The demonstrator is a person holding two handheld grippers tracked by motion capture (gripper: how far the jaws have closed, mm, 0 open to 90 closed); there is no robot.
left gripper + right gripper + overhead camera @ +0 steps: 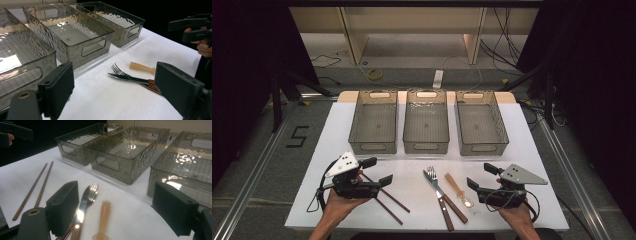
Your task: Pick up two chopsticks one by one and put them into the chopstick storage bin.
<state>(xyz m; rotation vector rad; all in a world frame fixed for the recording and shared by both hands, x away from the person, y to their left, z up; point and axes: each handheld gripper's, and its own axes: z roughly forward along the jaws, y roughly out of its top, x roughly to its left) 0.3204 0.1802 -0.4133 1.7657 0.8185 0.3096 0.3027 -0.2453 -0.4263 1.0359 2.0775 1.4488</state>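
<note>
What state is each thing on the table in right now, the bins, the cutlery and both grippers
left gripper: open, holding nothing.
right gripper: open, holding nothing.
three bins: upright, empty.
chopsticks: flat on the table.
fork: flat beside the knife.
spoon: flat, apart from both.

Open white table surface is left between the two wooden brown chopsticks and the steel fork and knife with reddish wooden handles. Passage just right of the cutlery is narrowed by the pale tan plastic spoon. Beyond the cutlery, the way is barred by three clear smoky plastic bins, with a bare strip in front.
</note>
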